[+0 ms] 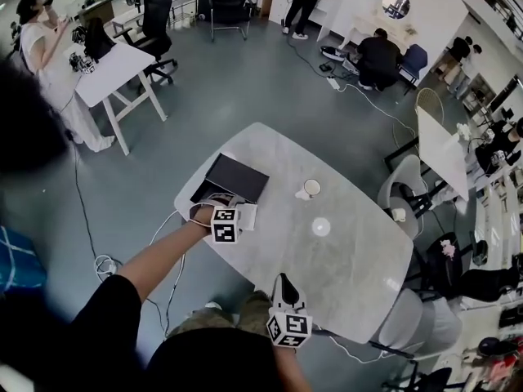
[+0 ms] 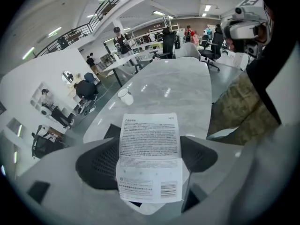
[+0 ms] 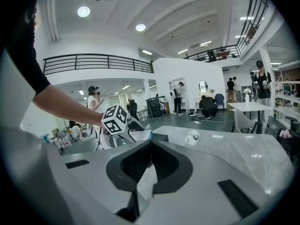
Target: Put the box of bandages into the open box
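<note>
The bandage box (image 2: 149, 139), clamped in the left hand-held gripper (image 2: 150, 159) at 6 o'clock of the open box (image 1: 237, 178), is judged mid-carry, and lowering inside and release are called for; the right hand-held gripper (image 3: 150, 150) is closed, empty.

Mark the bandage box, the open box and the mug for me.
bandage box (image 2: 150, 153), left gripper view, printed face.
open box (image 1: 237, 178), head view, dark flat panel.
mug (image 1: 311, 188), head view, its mouth.
</note>
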`<state>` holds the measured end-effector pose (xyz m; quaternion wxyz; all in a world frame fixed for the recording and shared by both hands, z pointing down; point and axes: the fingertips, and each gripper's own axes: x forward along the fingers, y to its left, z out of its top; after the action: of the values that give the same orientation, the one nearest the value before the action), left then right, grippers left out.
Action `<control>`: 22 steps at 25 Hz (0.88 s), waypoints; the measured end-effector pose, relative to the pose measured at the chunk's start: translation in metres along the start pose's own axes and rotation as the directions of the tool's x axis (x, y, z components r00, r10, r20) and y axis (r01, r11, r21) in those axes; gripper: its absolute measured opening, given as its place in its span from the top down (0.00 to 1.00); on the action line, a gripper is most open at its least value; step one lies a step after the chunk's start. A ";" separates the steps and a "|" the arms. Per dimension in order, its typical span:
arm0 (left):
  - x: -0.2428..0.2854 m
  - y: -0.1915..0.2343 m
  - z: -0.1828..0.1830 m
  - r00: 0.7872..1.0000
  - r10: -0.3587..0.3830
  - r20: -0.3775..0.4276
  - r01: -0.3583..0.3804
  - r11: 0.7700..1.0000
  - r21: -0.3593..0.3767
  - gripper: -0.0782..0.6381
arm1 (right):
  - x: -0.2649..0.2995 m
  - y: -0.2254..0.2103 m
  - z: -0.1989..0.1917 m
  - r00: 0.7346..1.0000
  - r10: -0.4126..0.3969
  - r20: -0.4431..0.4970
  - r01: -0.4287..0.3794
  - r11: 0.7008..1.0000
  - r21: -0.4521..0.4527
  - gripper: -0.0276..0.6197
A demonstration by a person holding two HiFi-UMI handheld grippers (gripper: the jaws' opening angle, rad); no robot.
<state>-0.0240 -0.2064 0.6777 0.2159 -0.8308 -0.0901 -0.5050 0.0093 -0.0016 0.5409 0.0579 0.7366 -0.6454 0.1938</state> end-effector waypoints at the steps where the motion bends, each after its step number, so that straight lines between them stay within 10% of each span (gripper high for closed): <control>1: -0.004 0.005 -0.010 1.000 0.007 -0.006 -0.007 1.000 -0.011 0.30 | 0.005 0.005 0.001 1.000 0.012 -0.005 -0.012 1.000 -0.004 0.94; 10: -0.003 0.038 -0.095 0.995 0.016 -0.102 -0.017 1.000 -0.015 0.30 | 0.090 0.028 0.019 0.995 0.102 -0.011 -0.103 0.993 -0.053 0.94; 22: 0.051 0.041 -0.119 0.985 -0.120 -0.122 0.121 0.993 0.005 0.31 | 0.187 0.016 0.031 0.986 0.163 -0.044 -0.162 0.987 0.018 0.94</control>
<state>-0.0796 -0.3000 0.7590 0.1951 -0.7902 -0.1300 -0.5662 0.0176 -0.1877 0.5772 0.0513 0.6774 -0.7003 0.2193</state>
